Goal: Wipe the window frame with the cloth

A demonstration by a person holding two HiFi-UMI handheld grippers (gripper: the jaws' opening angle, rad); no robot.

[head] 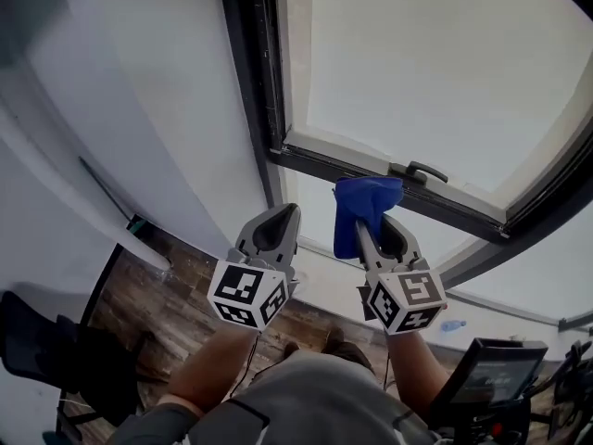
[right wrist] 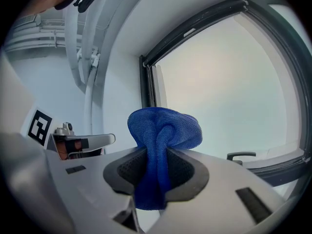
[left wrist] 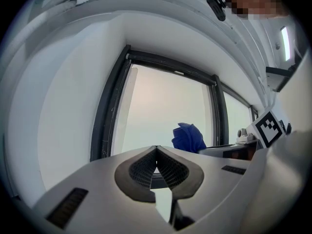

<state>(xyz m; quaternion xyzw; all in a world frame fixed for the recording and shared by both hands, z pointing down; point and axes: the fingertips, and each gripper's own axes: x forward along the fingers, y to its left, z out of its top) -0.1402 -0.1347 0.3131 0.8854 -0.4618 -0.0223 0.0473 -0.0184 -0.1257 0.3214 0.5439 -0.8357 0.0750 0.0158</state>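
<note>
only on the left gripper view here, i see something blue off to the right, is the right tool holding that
Observer: Yes. The right tool is shut on the blue cloth, which bunches above the jaws.
Operator: is it on the frame yet
Observer: From the head view it is right at the window frame, by its lower rail; contact cannot be told.
Operator: anything near it
Observer: A window handle sits on that rail, just right of the cloth.

White wall (head: 157, 91); dark wood-plank floor (head: 157, 290); bright, pale window pane (head: 435, 63).
</note>
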